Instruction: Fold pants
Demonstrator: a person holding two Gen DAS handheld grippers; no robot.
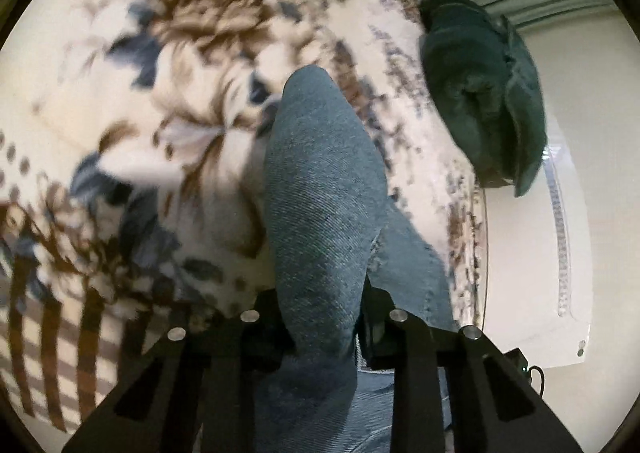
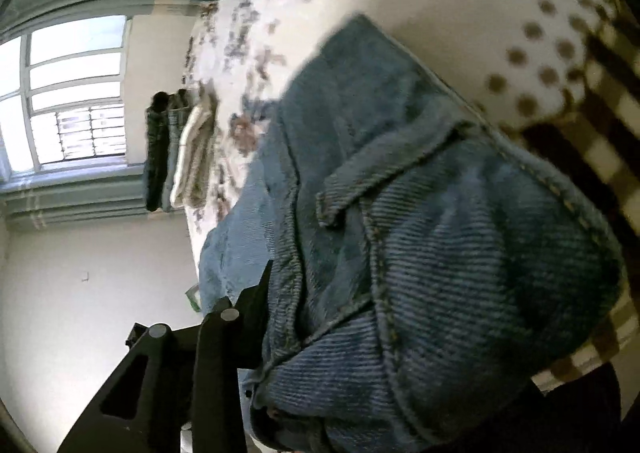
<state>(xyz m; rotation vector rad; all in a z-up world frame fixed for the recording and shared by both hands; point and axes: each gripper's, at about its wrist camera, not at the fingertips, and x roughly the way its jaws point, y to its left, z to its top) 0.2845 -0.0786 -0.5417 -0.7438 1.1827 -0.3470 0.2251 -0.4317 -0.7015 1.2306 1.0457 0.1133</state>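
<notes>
**Denim pants gripped at both ends above a floral bed**

A thick ridge of blue twill denim is clamped between the fingers of the left gripper [image 1: 320, 313]. The pants [image 1: 320, 205] rise ahead of that gripper as a rounded, elongated fold, with a second, flatter layer showing a stitched seam just to the right of the fingers. The weave is coarse and diagonally ribbed.

Beneath and ahead lies a bed [image 1: 180, 113] covered in a soft cream blanket printed with brown and blue flowers, dots and a brown plaid border. Ahead and to the right of the left gripper, a dark green bundle [image 1: 480, 85] of plush cloth rests at the bed's edge.

In the right wrist view, the pants [image 2: 460, 253] fill the space directly ahead of the right gripper [image 2: 280, 333]. A curved, stitched pocket edge and a belt loop are visible. Only the left finger is seen, pressed against the denim; the other is hidden by cloth, so the gripper's closure cannot be told for certain. Well ahead and to the left, a small stack of folded clothes [image 2: 176, 153] sits on the bed, with a window [image 2: 72, 93] beyond it.
</notes>
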